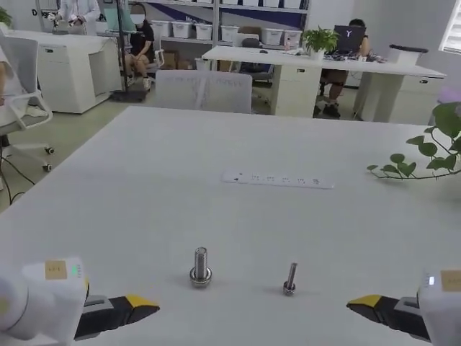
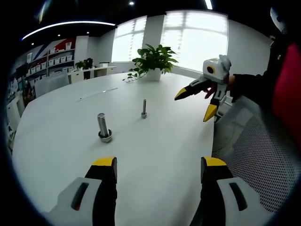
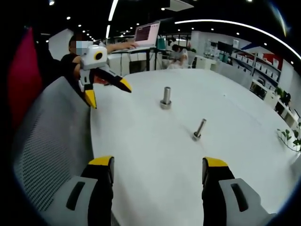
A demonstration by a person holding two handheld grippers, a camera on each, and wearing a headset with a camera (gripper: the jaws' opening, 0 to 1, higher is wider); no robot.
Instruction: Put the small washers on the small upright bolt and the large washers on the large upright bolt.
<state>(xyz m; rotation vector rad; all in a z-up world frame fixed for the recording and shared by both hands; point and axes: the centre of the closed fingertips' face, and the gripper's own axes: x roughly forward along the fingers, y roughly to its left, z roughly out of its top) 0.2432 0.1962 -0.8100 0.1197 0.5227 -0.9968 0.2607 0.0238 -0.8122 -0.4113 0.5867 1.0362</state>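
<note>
Washers [image 1: 200, 276] apparently ring the large bolt [image 1: 201, 259]: thin, stiff, slippery, best pinched edgewise; left tongs [image 2: 159, 165] and right tongs [image 3: 157, 164] spread, empty.

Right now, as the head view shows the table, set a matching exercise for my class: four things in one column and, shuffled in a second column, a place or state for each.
Things
1. large bolt
2. small bolt
3. power strip
4. leafy plant stem

Places and states
A. lies flat, beyond both bolts
B. thin, stands nearer the right gripper
C. reaches in over the right edge of the table
D. thick, stands nearer the left gripper

Pairs: 1-D, 2-B, 3-A, 4-C
</note>
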